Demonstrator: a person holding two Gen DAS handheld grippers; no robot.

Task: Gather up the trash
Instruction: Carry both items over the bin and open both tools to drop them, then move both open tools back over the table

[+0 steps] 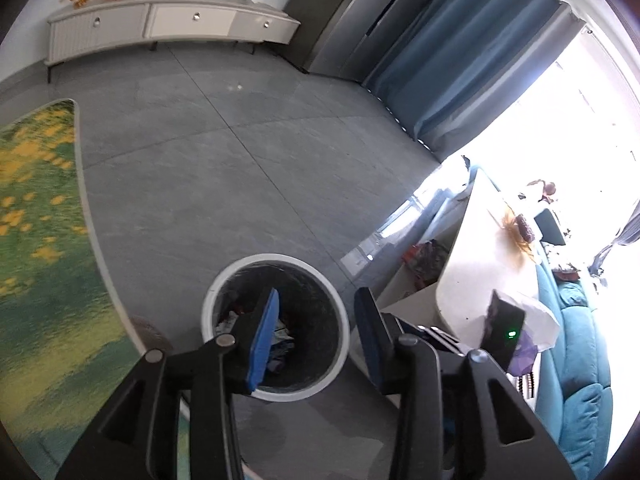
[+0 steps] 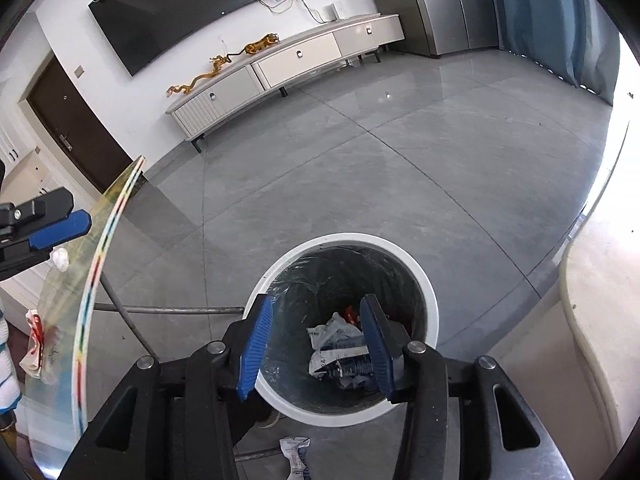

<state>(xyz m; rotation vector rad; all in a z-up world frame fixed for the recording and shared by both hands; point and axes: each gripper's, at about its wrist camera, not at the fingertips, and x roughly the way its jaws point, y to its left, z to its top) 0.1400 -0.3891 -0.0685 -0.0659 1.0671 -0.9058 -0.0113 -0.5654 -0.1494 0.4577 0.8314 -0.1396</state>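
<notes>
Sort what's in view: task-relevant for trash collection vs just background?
Task-relevant:
- trash bin, wrappers inside
- wrapper on the floor
- left gripper and right gripper, both open and empty over the bin

Background:
- TV
- TV cabinet
- rug
- curtain

Right gripper [image 2: 316, 344] hung over the white-rimmed trash bin [image 2: 424, 280], jaws apart, nothing between the blue pads [image 2: 256, 344]. Bin was lined with a dark bag and held crumpled white-and-blue wrappers [image 2: 340, 354] plus a red scrap [image 2: 350, 314]. One more crumpled wrapper [image 2: 296, 456] lay on the grey tile floor [image 2: 360, 180] just short of the bin. Glass tabletop [image 2: 60, 320] at left carried a white wad [image 2: 61, 259] and a red-white packet [image 2: 34, 344]. The other gripper [image 2: 60, 230] poked in at the left edge, over the glass.
</notes>
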